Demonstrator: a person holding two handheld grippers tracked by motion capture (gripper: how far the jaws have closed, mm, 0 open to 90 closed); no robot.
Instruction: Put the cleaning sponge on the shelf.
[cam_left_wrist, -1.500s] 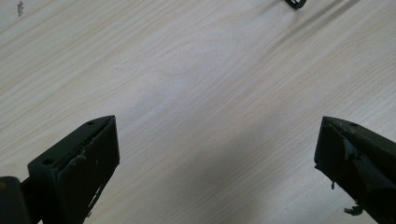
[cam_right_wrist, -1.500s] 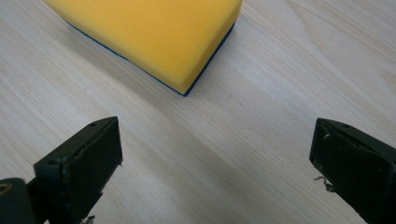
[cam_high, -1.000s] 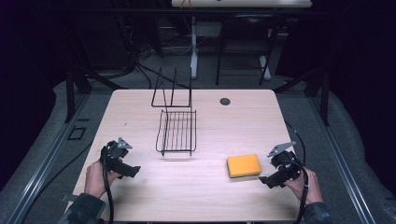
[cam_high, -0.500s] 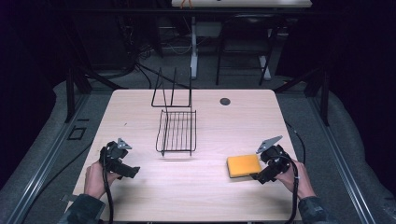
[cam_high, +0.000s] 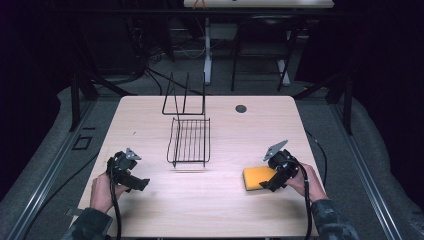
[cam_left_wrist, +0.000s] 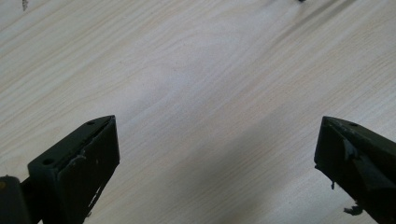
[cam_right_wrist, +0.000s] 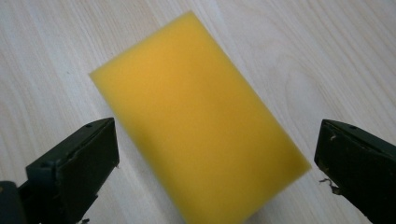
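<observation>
While the yellow sponge (cam_right_wrist: 196, 121) is lying flat on the wooden table (cam_high: 225, 210), near your right side and close to the front edge, you are only just getting started with it. Your right gripper (cam_right_wrist: 217, 172) is hanging right over the sponge with its jaws spread wide, one on each side, and they are not squeezing it yet. From these views you cannot tell if they are touching it. So the grab is not done, and the lifting and carrying are not done either. Your left gripper (cam_left_wrist: 217, 168) is waiting over bare wood on the far left side, jaws wide apart and holding nothing. The black wire rack (cam_high: 189, 142) is standing in the middle of the table, well apart from the sponge, with lots of open wood in between for moving. A small dark round spot (cam_high: 241, 108) is sitting near the back edge. The sponge is sitting near the front edge, so you are probably wanting to close gently and not push it toward yourself.
</observation>
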